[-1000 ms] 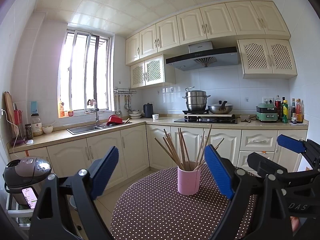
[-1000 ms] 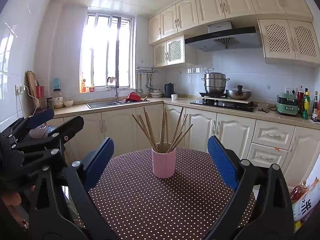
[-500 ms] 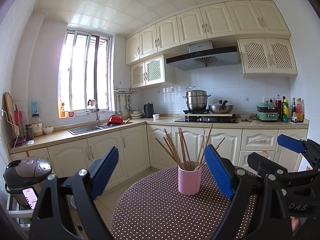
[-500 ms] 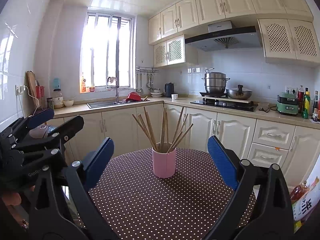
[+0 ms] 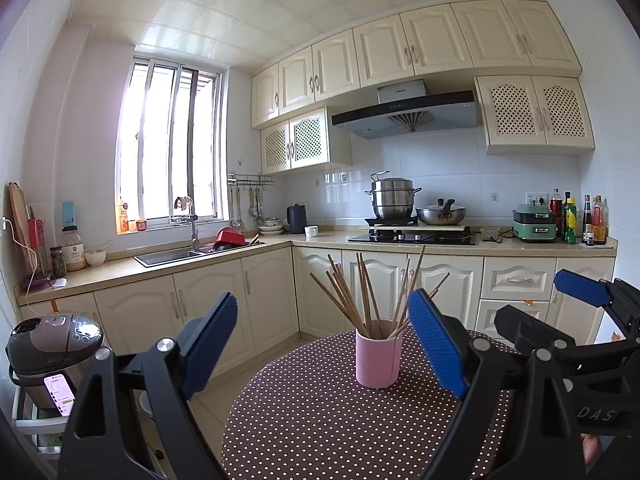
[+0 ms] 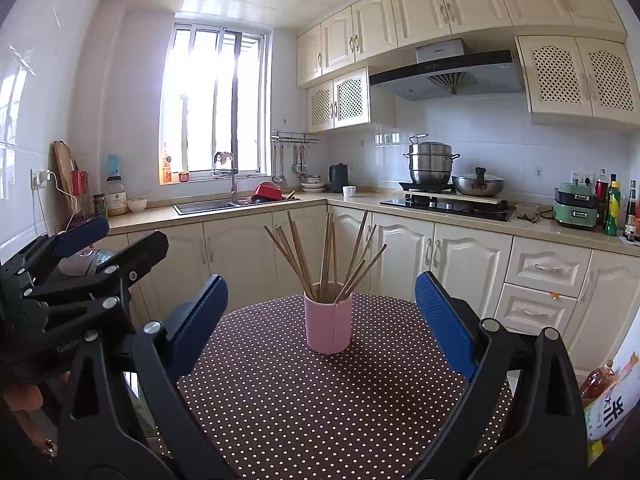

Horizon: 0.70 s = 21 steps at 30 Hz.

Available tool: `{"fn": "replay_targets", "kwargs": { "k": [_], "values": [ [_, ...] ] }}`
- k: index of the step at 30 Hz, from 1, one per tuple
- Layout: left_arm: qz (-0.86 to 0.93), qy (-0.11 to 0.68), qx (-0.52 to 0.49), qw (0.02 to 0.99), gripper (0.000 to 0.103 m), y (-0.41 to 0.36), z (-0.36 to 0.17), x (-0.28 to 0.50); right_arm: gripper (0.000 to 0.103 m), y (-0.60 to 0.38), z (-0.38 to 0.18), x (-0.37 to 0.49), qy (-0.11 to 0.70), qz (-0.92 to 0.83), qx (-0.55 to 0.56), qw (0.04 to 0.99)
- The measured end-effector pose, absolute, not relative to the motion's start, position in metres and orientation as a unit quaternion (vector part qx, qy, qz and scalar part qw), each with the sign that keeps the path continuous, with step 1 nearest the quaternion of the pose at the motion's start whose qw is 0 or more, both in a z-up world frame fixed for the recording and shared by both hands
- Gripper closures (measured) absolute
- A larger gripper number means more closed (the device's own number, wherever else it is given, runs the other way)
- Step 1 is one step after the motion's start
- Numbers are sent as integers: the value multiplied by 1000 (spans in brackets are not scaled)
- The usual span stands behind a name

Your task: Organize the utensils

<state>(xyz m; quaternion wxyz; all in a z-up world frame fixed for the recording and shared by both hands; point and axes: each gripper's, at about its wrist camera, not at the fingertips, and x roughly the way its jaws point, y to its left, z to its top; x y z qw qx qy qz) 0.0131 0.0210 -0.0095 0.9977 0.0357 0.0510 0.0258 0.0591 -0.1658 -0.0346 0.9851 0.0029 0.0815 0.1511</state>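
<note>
A pink cup (image 6: 328,324) is standing upright near the middle of the dotted worktop (image 6: 320,408), with wooden chopsticks (image 6: 326,256) fanning out of it. The left tongs (image 5: 322,346) and right tongs (image 6: 320,322) are both gaping wide and empty, hovering short of the cup, side by side.

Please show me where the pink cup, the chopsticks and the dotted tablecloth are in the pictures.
pink cup (image 6: 328,326): right wrist view, middle of its side wall.
chopsticks (image 6: 327,252): right wrist view, on an upright stick above the cup.
dotted tablecloth (image 5: 320,420): left wrist view, bare cloth in front of the cup.
</note>
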Motion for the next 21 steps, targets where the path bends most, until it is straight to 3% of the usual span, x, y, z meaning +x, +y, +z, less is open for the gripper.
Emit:
{"fn": "replay_targets", "kwargs": {
  "k": [21],
  "values": [
    [24, 58, 36, 997, 17, 19, -12, 18, 10, -164, -38, 61, 89, 147, 5, 985]
  ]
}}
